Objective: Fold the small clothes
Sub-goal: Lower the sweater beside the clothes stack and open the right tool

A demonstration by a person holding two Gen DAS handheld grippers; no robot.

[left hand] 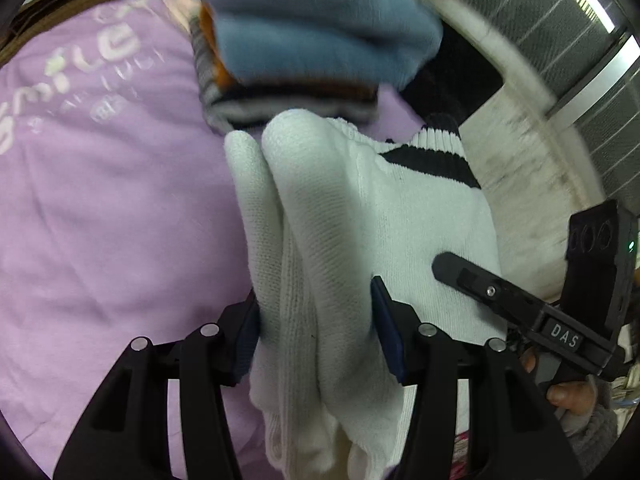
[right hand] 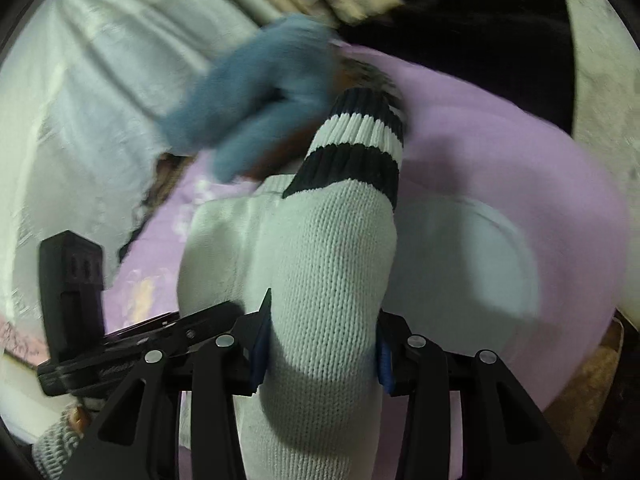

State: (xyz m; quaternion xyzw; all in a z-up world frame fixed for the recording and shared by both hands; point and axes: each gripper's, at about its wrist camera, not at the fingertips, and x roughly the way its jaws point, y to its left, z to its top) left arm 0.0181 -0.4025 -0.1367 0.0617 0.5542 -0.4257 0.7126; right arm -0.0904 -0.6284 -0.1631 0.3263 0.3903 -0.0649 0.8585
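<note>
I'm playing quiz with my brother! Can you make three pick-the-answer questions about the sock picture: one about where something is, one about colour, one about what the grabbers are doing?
1. Where is the blue cloth?
A. on the folded pile beyond the white sock
B. inside a drawer
C. in a gripper

2. What colour are the sock's cuff stripes?
A. red
B. black
C. green

3. What are the left gripper and right gripper doing?
A. both empty
B. both clamped on the sock
C. only one holding

Answers: A, it tops the pile on the purple shirt; B, dark bands cross the white; B, pads press both sides.
</note>
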